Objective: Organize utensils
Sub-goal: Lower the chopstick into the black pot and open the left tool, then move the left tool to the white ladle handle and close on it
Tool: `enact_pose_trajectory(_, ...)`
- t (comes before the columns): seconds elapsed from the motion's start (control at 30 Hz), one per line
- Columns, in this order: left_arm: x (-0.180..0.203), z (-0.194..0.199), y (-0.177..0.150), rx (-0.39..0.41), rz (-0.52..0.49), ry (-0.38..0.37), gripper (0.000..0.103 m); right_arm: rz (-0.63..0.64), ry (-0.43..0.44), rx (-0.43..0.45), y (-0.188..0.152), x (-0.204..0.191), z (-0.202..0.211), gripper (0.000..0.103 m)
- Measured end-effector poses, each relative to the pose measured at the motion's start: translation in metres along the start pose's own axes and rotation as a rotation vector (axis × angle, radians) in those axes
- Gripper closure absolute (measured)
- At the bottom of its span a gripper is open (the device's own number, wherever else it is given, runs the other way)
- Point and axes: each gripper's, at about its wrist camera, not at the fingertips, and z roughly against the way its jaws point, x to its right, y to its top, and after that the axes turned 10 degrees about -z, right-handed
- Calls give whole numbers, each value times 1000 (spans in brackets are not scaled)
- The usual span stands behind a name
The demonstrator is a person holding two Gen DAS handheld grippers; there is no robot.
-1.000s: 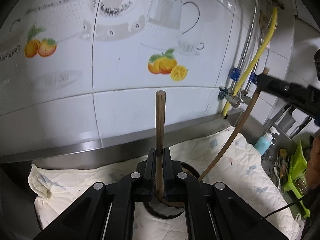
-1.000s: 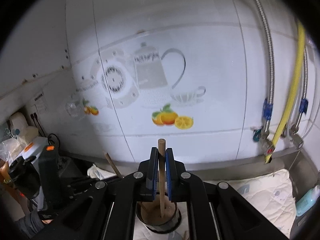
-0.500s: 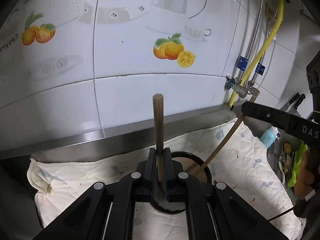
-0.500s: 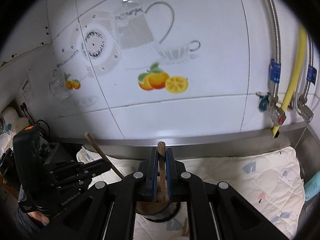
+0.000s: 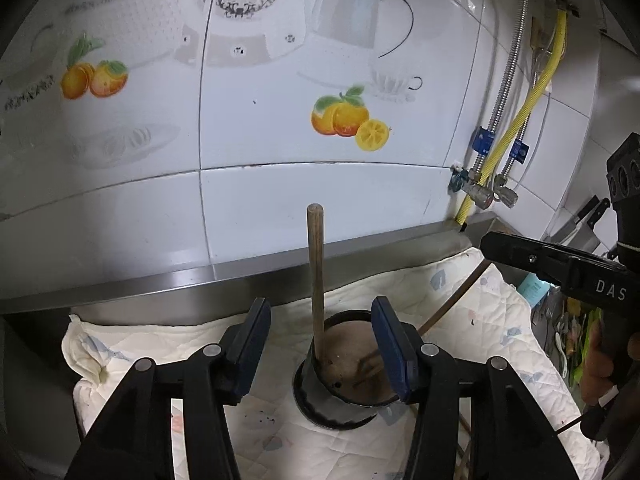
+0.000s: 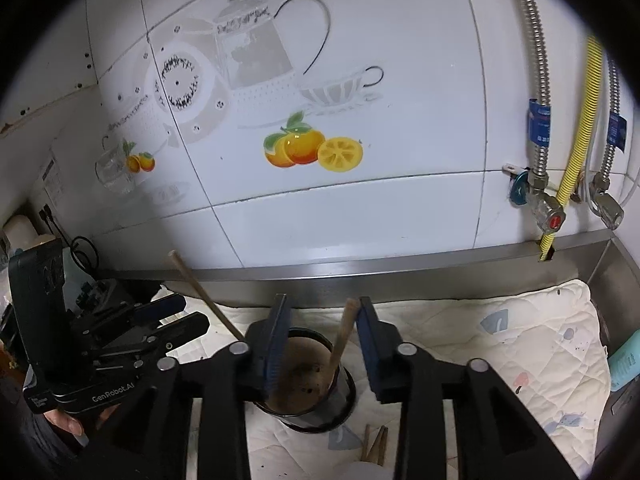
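Observation:
A dark round utensil holder (image 5: 344, 372) stands on a quilted white cloth (image 5: 492, 320). A wooden stick (image 5: 316, 280) stands upright in it, free between the spread fingers of my open left gripper (image 5: 320, 352). A second wooden stick (image 5: 452, 304) leans in from the right. In the right wrist view the holder (image 6: 308, 380) sits under my open right gripper (image 6: 322, 344), with one stick (image 6: 342, 336) leaning inside it between the fingers. The other stick (image 6: 204, 296) slants up to the left beside the left gripper body (image 6: 100, 340).
A white tiled wall (image 5: 280, 160) with a steel ledge (image 5: 240, 272) stands close behind. Pipes and a yellow hose (image 6: 568, 176) run down at the right. More sticks (image 6: 376, 448) lie on the cloth in front of the holder. A blue bottle (image 6: 626, 356) stands far right.
Both grippers have opened and let go of their sticks, which now stand in the holder. Both grippers have moved lower and closer to it.

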Motion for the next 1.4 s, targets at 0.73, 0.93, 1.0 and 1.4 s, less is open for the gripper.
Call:
enact_pose_trajectory(0.73,53,62,-59,-49,-35,-43,47,-40,-12,-61,-65,34,64,60)
enact_pose_trajectory(0.93,85,64,-89,-93,-50,-79,49,-76,-28,-123,-98,53,73,60)
enact_pose_trajectory(1.0,92,62,-100,-113,-41,-93,50,-98,-30,-144,-109,62,74,60)
enact_pose_trajectory(1.4,111,49,-139,-190,-38,-131,56,-225,-17,-285,-167,83,55,66)
